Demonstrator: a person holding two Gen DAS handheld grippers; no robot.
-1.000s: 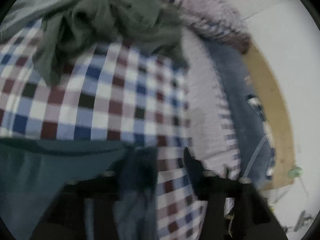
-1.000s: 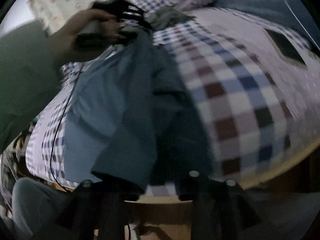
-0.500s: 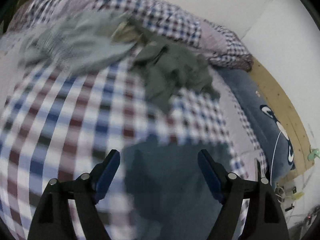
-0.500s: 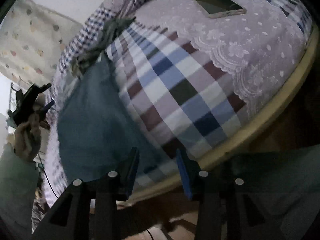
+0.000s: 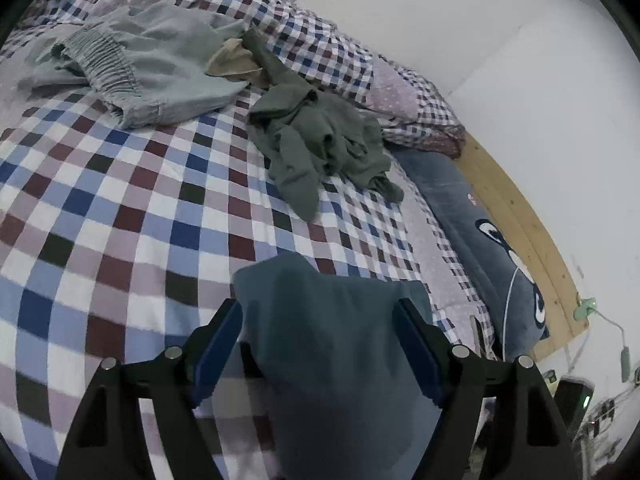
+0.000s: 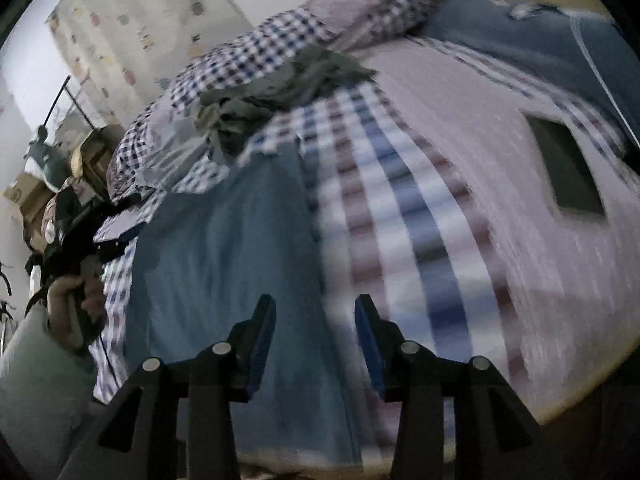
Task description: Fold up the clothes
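Soft teal garment (image 5: 340, 340) on checked quilt (image 5: 120, 208)

To your left, the checked bedspread (image 5: 100, 216) lies bare and passable; upper frame, the green heap (image 5: 320, 140) and grey shorts (image 5: 160, 68) block the way.

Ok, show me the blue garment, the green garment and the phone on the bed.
blue garment (image 5: 340, 340): left wrist view, middle of the cloth between the fingers.
green garment (image 5: 320, 136): left wrist view, centre of the crumpled heap.
phone (image 6: 568, 168): right wrist view, middle of its dark screen.
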